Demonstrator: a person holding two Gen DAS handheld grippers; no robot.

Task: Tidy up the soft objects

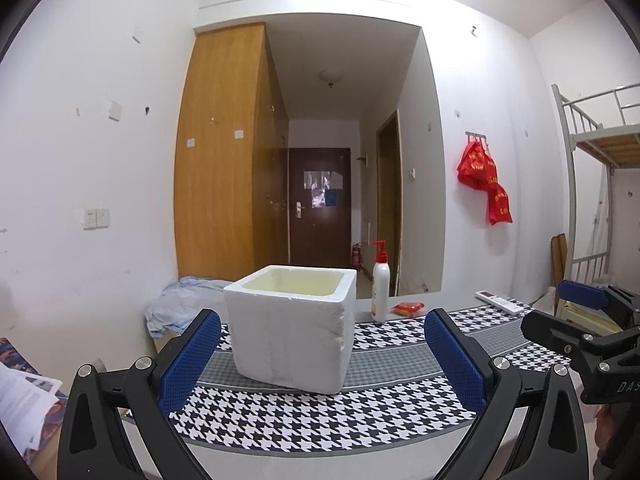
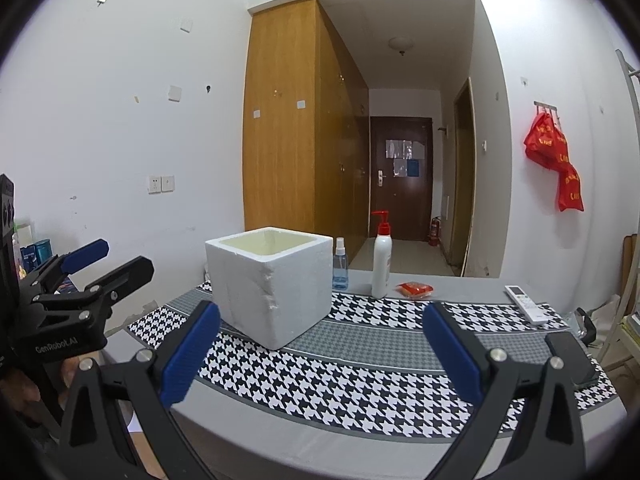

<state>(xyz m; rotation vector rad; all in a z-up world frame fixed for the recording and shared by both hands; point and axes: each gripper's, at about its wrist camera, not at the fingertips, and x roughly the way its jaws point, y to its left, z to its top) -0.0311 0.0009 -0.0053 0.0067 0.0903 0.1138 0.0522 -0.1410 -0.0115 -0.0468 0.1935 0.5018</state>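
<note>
A white foam box (image 1: 292,324) with an open top stands on the houndstooth cloth (image 1: 320,420); it also shows in the right wrist view (image 2: 272,280). A small red soft packet (image 1: 408,308) lies beyond it, also in the right wrist view (image 2: 415,289). My left gripper (image 1: 320,360) is open and empty, just in front of the box. My right gripper (image 2: 320,348) is open and empty, to the right of the box and short of the packet. Each gripper appears at the edge of the other's view, the right one (image 1: 576,320) and the left one (image 2: 92,268).
A white pump bottle (image 2: 382,256) with a red top and a small blue spray bottle (image 2: 340,264) stand behind the box. A white remote (image 2: 526,303) and a black phone (image 2: 570,356) lie at the right. A bunk bed (image 1: 600,140) stands far right.
</note>
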